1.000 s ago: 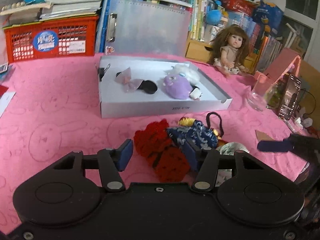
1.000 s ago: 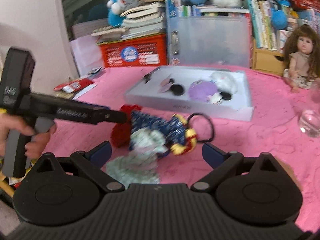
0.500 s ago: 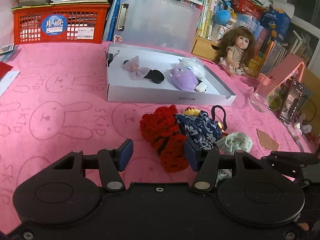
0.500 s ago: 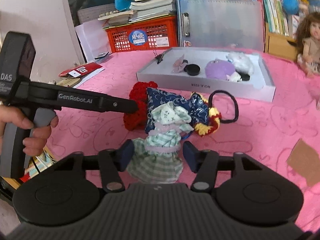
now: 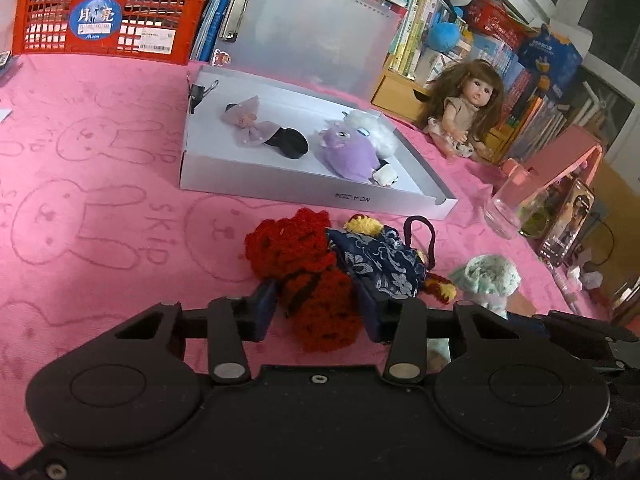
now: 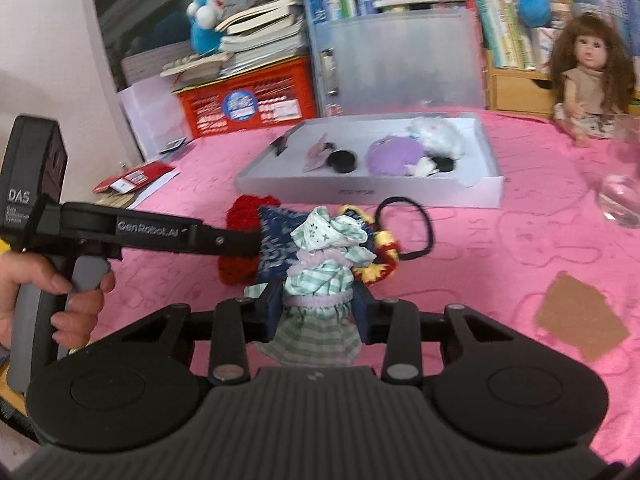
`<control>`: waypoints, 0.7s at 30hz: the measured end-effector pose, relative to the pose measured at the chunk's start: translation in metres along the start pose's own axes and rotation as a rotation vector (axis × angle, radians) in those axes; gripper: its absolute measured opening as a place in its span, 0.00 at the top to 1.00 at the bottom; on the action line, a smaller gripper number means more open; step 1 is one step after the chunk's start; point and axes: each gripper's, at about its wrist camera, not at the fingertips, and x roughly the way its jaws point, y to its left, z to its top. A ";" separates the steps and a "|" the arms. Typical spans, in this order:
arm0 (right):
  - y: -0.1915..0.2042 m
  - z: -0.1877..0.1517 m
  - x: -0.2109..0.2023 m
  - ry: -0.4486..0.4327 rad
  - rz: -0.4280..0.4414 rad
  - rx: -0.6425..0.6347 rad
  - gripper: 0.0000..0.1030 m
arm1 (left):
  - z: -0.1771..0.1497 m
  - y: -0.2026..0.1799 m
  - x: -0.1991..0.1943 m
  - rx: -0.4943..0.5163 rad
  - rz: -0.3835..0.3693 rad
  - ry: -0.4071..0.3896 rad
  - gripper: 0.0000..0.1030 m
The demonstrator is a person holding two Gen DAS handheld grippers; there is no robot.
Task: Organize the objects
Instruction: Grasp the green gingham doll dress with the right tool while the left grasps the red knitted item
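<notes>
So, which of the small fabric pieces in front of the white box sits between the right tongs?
The green checked piece, pale with lilac elastic bands. The red knitted piece and the dark blue patterned one lie behind it.

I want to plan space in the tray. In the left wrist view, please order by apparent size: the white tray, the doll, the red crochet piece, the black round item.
1. white tray
2. doll and red crochet piece: look alike; the crochet is nearer the camera, so unsure
3. black round item
</notes>
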 end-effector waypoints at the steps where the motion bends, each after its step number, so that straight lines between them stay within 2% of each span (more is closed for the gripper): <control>1: -0.002 0.001 -0.001 -0.005 -0.010 0.004 0.60 | 0.000 -0.001 0.001 0.003 0.001 -0.003 0.60; 2: -0.005 0.002 -0.002 -0.009 -0.019 0.009 0.60 | 0.001 -0.001 0.002 0.002 0.000 -0.003 0.59; 4: -0.009 0.003 -0.002 -0.016 -0.040 0.018 0.60 | 0.002 0.001 0.004 -0.018 0.002 0.002 0.52; 6: -0.012 0.004 -0.001 -0.015 -0.052 0.025 0.60 | 0.004 0.004 0.008 -0.035 0.000 0.014 0.52; 10: -0.015 0.004 0.000 -0.022 -0.073 0.036 0.60 | 0.005 0.004 0.009 -0.061 -0.003 0.011 0.61; 16: -0.019 0.007 -0.001 -0.030 -0.104 0.046 0.60 | 0.008 -0.002 -0.002 -0.010 0.030 -0.025 0.66; 18: -0.022 0.009 -0.002 -0.035 -0.116 0.057 0.60 | 0.011 -0.002 -0.006 -0.004 0.038 -0.042 0.71; 21: -0.027 0.012 -0.002 -0.041 -0.130 0.069 0.60 | 0.016 -0.002 -0.011 0.008 0.055 -0.063 0.71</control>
